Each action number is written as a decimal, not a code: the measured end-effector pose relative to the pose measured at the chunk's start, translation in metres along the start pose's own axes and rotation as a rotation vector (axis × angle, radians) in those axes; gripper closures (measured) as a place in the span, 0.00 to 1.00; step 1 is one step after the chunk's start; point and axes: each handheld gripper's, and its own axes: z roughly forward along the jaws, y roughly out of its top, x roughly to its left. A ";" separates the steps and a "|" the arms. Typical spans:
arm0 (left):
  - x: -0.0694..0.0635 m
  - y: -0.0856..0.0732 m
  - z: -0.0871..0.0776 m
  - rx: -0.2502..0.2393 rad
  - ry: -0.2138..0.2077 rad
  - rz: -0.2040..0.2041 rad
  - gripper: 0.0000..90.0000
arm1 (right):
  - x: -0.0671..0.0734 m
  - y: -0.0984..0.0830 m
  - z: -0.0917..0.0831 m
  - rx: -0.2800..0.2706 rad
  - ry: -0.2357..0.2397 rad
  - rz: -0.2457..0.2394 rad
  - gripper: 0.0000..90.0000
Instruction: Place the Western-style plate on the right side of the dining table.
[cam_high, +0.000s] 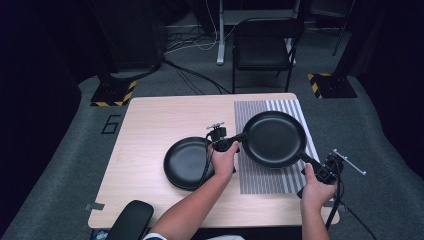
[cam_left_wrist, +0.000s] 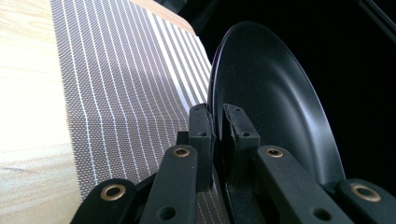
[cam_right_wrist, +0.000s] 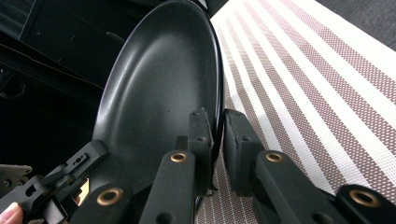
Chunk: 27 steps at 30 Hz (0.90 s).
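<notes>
We see the left hand-held gripper (cam_high: 241, 137) pinching one edge of a black plate (cam_high: 274, 138) and the right hand-held gripper (cam_high: 306, 160) pinching the opposite edge. The plate sits over the striped mat (cam_high: 280, 178) on the desk (cam_high: 150, 130). A second black plate (cam_high: 186, 162) lies just beside the mat.

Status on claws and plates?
Both claws, left and right, shut on plate rim over mat. Second plate beside on table.
</notes>
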 end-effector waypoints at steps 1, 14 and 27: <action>0.001 0.000 0.001 0.002 0.001 -0.004 0.92 | -0.001 0.000 0.001 0.001 -0.001 0.001 0.91; 0.013 0.001 0.011 0.002 0.020 -0.026 0.93 | -0.008 0.000 0.018 0.022 -0.016 0.008 0.91; 0.022 -0.003 0.022 0.018 0.054 -0.028 0.93 | -0.018 -0.002 0.033 0.051 -0.035 0.008 0.91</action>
